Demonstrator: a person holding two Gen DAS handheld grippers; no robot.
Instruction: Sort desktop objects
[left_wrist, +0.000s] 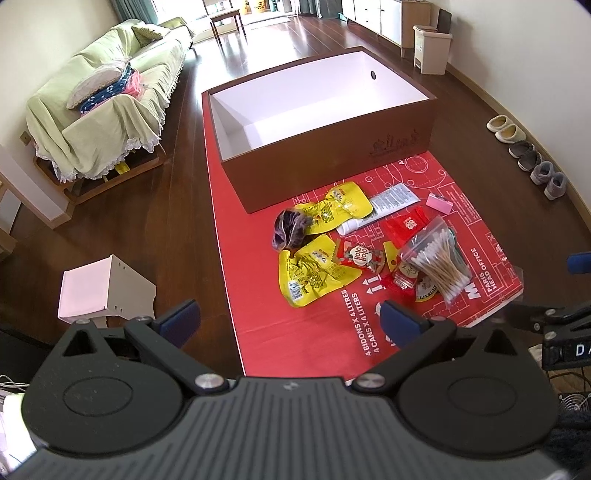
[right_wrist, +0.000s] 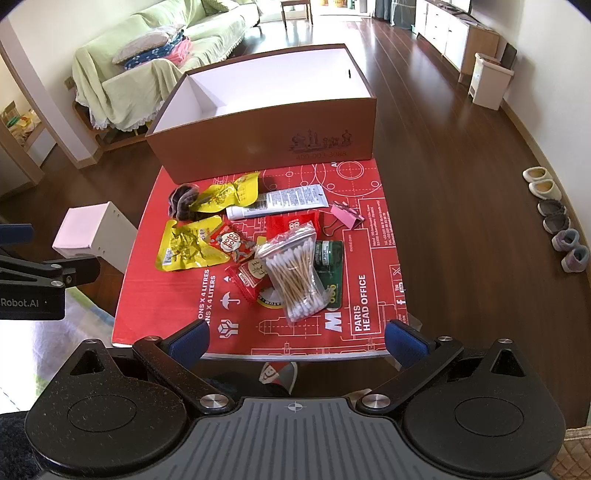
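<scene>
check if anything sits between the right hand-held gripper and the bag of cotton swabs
Nothing visible does. The right hand-held gripper is open at the near table edge, and only bare red mat lies between it and the bag of cotton swabs.

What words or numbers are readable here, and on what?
"PARIS HEAD OFFICE": red printed mat.
"4 BIDONS X 4 LITRES / 4 CANS X 4 LITERS": same mat, left wrist view.
"400-903-3088": brown cardboard box, faint.
"HOLO HOLO": small red snack packet.
"Robot.AI": black left gripper body, seen from the right wrist view.
White tube, yellow wrappers: print too small.
</scene>
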